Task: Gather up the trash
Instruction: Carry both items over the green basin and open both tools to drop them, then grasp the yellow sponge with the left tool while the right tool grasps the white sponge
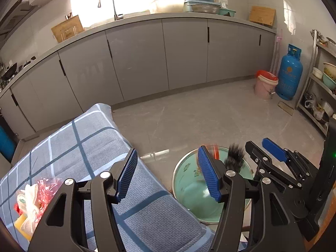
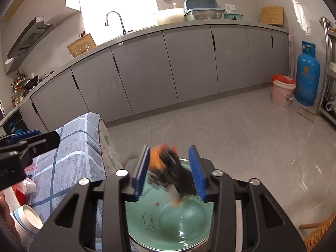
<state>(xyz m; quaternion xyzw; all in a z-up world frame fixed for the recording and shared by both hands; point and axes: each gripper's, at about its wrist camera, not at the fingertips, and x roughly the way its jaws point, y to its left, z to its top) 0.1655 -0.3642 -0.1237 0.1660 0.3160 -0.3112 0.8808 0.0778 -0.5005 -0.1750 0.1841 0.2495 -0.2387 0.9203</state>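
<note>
Two hand-held grippers work at the edge of a kitchen table.

1. Grey cabinet run (image 1: 147, 58): fills the upper half of both views, with a tap and sink on its worktop at upper left.
2. Grey tiled floor (image 1: 210, 115): occupies the centre and right of both views.
3. Blue-grey checked tablecloth (image 1: 84, 147): covers the table at lower left of both views.
4. Green enamel basin (image 2: 151, 201): sits bottom centre in the right wrist view, just beside the cloth's edge and lower than it. Its inside shows a printed pattern.
5. Blue gas cylinder (image 1: 289, 73): stands upright at right against the wall, with a pink bucket (image 1: 264, 86) lined in red just beside it.
6. Left gripper (image 1: 167, 150): tongs spread wide, nothing between the blue pads. One finger lies over the cloth, the other over the basin.
7. Right gripper (image 2: 169, 148): tongs spread, directly above the basin.
8. Black-and-orange trash piece (image 2: 168, 168): sits between the right gripper's pads, over the basin's far rim. It is heavily blurred, so contact with the pads cannot be told.
9. Remaining trash (image 1: 31, 197): red shredded wrap and crumpled white plastic lie on the cloth at lower left of the left wrist view.
10. White cup (image 2: 29, 218): lies tilted at lower left of the right wrist view, near the cloth.
</note>
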